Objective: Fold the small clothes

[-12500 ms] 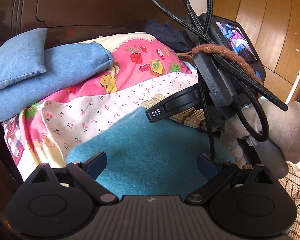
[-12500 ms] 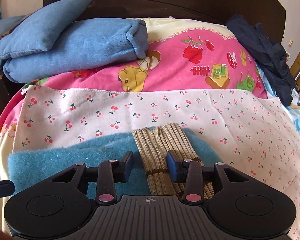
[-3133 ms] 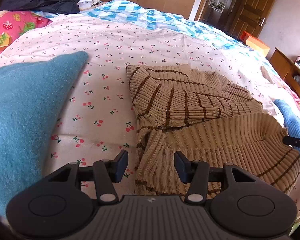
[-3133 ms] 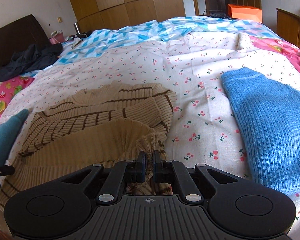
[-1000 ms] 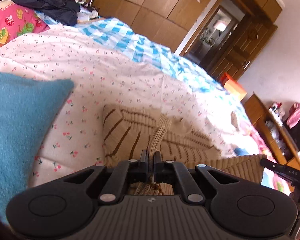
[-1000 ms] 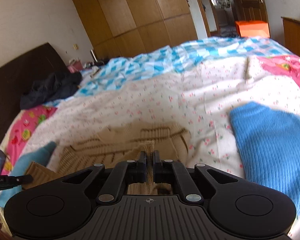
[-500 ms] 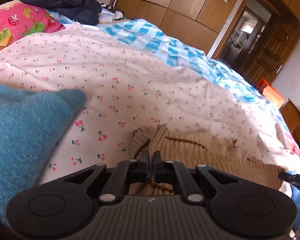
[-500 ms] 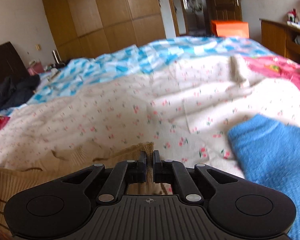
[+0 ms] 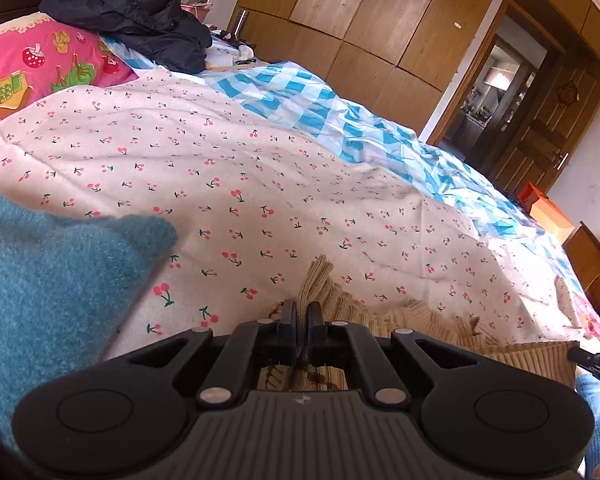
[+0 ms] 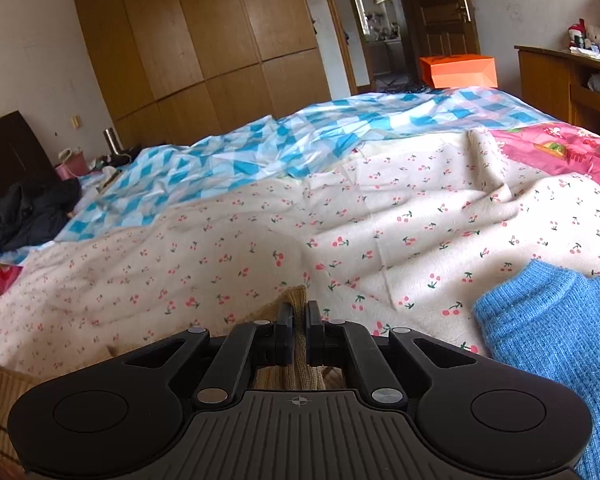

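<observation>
While both of my grippers are pinched on the same beige ribbed sweater (image 9: 340, 304), the main risk I see is an uneven fold: if one hand lets go before the other, or if I set the edge down crooked, the layer I am carrying could slump and bunch on the part already lying on the bed. The knit is soft and stretchy, so a tug to one side could also drag the lower layer out of line, and a thin pinch like this could slip out of either gripper.

My left gripper (image 9: 300, 318) is clenched almost fully, its jaws pressed together on a narrow ridge of the sweater's edge that pokes up just past the tips. My right gripper (image 10: 299, 316) is clamped the same way on another bit of the same beige knit, which hangs between and below its jaws. The sweater lies low and close in front of me on the cherry-print sheet (image 9: 260, 184), stretched between my two hands; how much of it lies flat beneath is hard to tell, as the gripper bodies hide most of it.

Further out, a teal fleece piece (image 9: 52, 280) lies just beside the sweater on my left, and a blue knit sweater (image 10: 556, 320) lies near it on my right. Beyond them a blue checked cover (image 10: 300, 140) spreads toward the wooden wardrobe (image 10: 204, 36)
</observation>
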`<state>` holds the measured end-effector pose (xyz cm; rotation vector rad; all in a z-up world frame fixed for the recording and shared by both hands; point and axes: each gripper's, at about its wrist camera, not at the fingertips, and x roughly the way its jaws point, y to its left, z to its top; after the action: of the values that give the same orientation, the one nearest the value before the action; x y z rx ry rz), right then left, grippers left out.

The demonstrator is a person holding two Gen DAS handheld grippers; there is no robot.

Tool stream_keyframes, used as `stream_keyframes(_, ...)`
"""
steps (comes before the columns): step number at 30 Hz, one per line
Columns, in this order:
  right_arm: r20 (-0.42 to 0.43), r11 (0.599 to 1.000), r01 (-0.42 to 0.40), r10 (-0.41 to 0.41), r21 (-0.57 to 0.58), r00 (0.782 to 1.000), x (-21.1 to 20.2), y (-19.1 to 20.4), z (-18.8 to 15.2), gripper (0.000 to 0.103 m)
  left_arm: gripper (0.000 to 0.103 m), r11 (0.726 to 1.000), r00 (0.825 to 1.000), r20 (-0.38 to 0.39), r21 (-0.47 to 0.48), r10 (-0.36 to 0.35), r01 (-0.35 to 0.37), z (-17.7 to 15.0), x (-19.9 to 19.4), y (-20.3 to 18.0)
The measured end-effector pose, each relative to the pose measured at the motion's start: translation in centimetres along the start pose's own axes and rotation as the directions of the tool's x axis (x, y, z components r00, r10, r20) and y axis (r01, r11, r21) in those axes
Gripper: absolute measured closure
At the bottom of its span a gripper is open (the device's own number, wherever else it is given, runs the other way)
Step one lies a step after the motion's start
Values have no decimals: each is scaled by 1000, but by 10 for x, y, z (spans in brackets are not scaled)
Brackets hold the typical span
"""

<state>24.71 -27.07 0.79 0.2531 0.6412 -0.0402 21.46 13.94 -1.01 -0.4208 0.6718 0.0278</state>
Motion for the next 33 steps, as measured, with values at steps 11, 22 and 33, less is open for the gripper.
stream_keyframes(11, -61, 999, -31, 29, -39, 998, -1, -5, -13, 88, 70, 997, 997, -1, 26, 72, -72, -10, -7, 8)
stream_keyframes(22, -172, 973, -193, 170, -130, 970, -106, -8, -76, 87, 66, 991, 998, -57, 124, -33, 40, -63, -87, -5)
stream_keyframes(33, -160, 978, -73, 41, -197, 986, -107, -11, -75, 87, 60, 990, 988, -122, 120, 91, -77, -84, -77, 5)
